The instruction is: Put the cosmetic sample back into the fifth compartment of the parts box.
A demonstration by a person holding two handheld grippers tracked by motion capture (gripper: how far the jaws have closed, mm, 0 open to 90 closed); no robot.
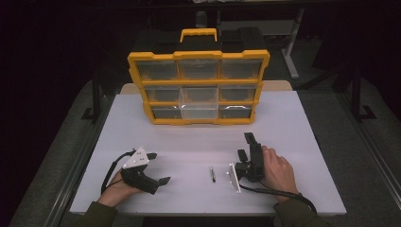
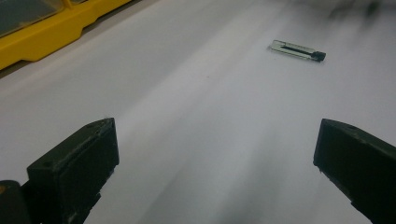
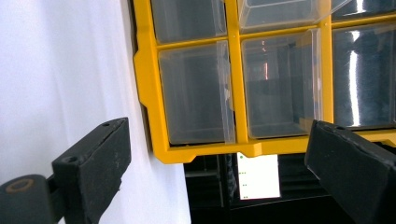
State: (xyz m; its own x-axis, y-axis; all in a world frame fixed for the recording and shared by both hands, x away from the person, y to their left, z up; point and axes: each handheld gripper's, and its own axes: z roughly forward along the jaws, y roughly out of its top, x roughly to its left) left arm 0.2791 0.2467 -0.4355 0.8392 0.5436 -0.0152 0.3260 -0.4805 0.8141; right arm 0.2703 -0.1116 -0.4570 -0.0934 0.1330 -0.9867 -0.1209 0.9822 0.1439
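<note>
Nearest the high camera, two forearms in dark sleeves are seen at the table's near edge, each hand bearing a gripper. On the white table (image 1: 293,127) the left gripper (image 1: 160,168) is held low, lying on its side with its jaws spread wide and nothing between them. From the left gripper view, bare tabletop is framed between the two black jaws, and a small clear tube with a dark bit inside (image 2: 297,50) is seen lying flat well ahead of the jaw tips, off toward the right jaw.

In the high view the same small tube (image 1: 212,174) lies on the table between the two grippers, closer to the right gripper (image 1: 245,144) and just beside the pale plate on that gripper's flank, without touching it. The right gripper is turned on its side and pointed away from the tube toward the yellow organizer (image 1: 198,88) standing farther back on the table. Its jaws are parted wide and nothing is grasped; in the right gripper view the organizer's clear drawers (image 3: 196,88) are framed between them, one drawer seen pulled partly out.
</note>
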